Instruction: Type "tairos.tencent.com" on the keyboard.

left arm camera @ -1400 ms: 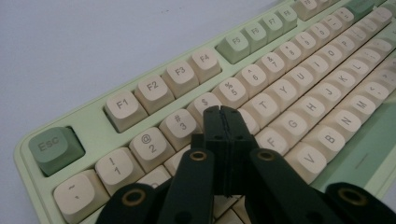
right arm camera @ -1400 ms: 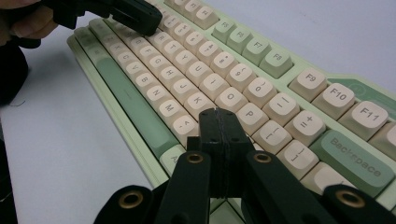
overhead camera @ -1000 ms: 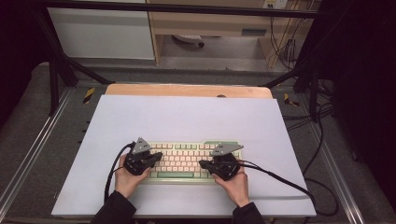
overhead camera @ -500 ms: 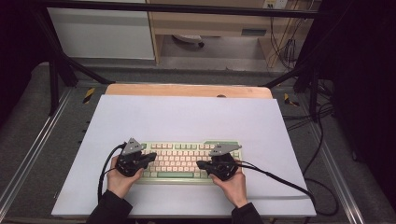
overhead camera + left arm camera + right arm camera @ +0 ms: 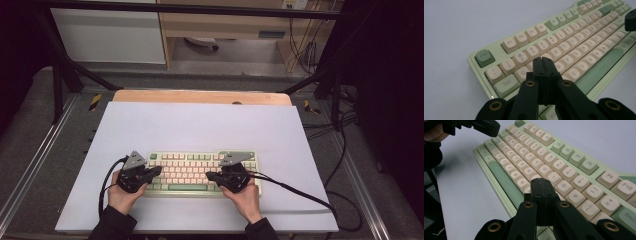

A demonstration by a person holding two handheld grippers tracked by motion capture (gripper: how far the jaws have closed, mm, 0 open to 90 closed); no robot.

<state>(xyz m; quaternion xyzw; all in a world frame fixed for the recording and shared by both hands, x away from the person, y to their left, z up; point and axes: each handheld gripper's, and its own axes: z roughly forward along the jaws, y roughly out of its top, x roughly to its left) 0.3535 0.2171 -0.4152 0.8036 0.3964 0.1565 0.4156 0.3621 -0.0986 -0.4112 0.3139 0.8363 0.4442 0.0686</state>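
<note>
Under both grippers lay the keyboard (image 5: pixel 200 172), flat on the white table (image 5: pixel 200 125) near the person's edge, pale green with cream keys. Compared with a second before, the left gripper (image 5: pixel 156 171) had slid outward toward the keyboard's left end and then come back in a little, while the right gripper (image 5: pixel 210 176) had barely shifted over the right half; this reads as typing, each closed tip picking out keys in turn, with no telling how much was left to type. The left gripper's jaws were pressed together with nothing between them, their joined tip (image 5: pixel 543 62) over the letter rows just past the Q and Tab keys. The right gripper's jaws were likewise closed and empty, their tip (image 5: pixel 541 183) over the keys just short of the O and P. Whether either tip was actually pressing a key could not be told, since each pair of jaws hid the key beneath it. Farther legends in both gripper views blurred out, and the keyboard's right end ran off the edge of the left gripper view.
</note>
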